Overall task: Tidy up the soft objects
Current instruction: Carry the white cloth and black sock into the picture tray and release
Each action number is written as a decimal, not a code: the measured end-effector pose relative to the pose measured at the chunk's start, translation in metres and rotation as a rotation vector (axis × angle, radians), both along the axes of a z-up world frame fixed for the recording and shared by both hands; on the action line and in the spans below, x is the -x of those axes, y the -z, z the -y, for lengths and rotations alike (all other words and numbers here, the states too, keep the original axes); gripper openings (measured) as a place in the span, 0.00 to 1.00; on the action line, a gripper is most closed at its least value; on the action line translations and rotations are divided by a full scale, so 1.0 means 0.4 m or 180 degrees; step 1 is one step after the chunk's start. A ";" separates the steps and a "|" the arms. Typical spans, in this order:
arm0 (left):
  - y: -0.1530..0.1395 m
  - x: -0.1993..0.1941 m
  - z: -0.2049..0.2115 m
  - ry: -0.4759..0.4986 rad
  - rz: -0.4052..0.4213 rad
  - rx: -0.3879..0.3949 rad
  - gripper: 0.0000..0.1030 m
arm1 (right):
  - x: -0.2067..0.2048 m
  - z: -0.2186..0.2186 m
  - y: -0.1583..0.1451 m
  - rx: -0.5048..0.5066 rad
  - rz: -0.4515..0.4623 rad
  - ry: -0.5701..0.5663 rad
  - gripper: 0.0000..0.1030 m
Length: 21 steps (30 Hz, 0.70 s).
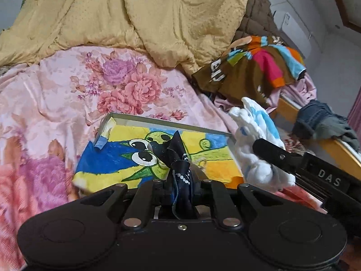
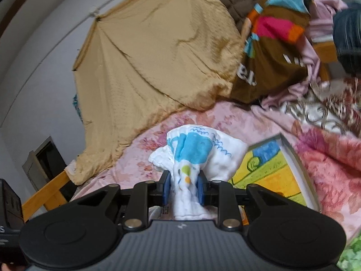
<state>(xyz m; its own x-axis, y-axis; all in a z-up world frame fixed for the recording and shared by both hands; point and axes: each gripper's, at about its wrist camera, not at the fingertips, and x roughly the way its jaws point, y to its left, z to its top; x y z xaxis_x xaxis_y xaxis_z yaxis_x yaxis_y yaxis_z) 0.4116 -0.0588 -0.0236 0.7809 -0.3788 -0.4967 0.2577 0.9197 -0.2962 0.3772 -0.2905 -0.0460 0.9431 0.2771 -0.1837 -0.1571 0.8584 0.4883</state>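
Bedding fills both views. In the left wrist view, the floral sheet (image 1: 56, 103) covers the left and middle, with the yellow quilt (image 1: 135, 11) heaped across the top. At lower centre the left gripper (image 1: 180, 176) is nearly closed, its jaws pinching a dark cloth (image 1: 180, 155) that sticks up between them. Behind it lies a box (image 1: 162, 122) with a cartoon drawing inside. To the right, the right gripper (image 1: 266, 149) enters from the lower right, clamped on a white cloth (image 1: 255, 133). At upper right lies a striped garment (image 1: 255, 67), and jeans (image 1: 320, 117) hang at the right edge.

In the right wrist view, the quilt (image 2: 146, 56) fills the upper left. At lower centre the right gripper (image 2: 183, 189) squeezes the bunched white cloth (image 2: 196, 149), which fans out above the jaws. The box (image 2: 291, 149) sits lower right, the garment (image 2: 270, 52) upper right.
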 end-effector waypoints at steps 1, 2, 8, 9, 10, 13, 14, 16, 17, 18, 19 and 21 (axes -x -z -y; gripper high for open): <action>0.012 -0.027 0.005 -0.0011 -0.0038 -0.0010 0.12 | -0.017 0.003 0.010 -0.0025 -0.0052 0.0011 0.26; 0.023 -0.044 0.006 -0.0024 -0.0066 -0.0015 0.12 | -0.031 0.008 0.021 -0.0063 -0.0102 0.0024 0.26; 0.076 -0.137 0.024 -0.0103 -0.0211 -0.0028 0.12 | -0.095 0.014 0.067 -0.0186 -0.0393 0.0037 0.26; 0.085 -0.144 0.026 -0.0104 -0.0236 -0.0048 0.12 | -0.103 0.012 0.074 -0.0178 -0.0430 0.0035 0.26; 0.092 -0.150 0.030 -0.0100 -0.0255 -0.0075 0.12 | -0.111 0.009 0.082 -0.0173 -0.0458 0.0019 0.26; 0.110 -0.163 0.037 -0.0086 -0.0300 -0.0158 0.12 | -0.132 -0.004 0.103 -0.0120 -0.0544 -0.0014 0.28; 0.116 -0.165 0.039 -0.0081 -0.0316 -0.0185 0.12 | -0.135 -0.009 0.107 -0.0091 -0.0566 -0.0024 0.28; 0.127 -0.172 0.042 -0.0083 -0.0349 -0.0235 0.12 | -0.141 -0.018 0.115 -0.0044 -0.0613 -0.0040 0.29; 0.132 -0.176 0.042 -0.0089 -0.0367 -0.0250 0.12 | -0.143 -0.021 0.118 -0.0041 -0.0634 -0.0050 0.30; 0.137 -0.181 0.042 -0.0095 -0.0388 -0.0265 0.13 | -0.144 -0.023 0.120 -0.0032 -0.0653 -0.0060 0.31; 0.141 -0.183 0.043 -0.0100 -0.0405 -0.0277 0.13 | -0.146 -0.025 0.121 -0.0018 -0.0669 -0.0073 0.32; 0.151 -0.190 0.044 -0.0127 -0.0455 -0.0305 0.14 | -0.147 -0.028 0.120 -0.0013 -0.0678 -0.0086 0.35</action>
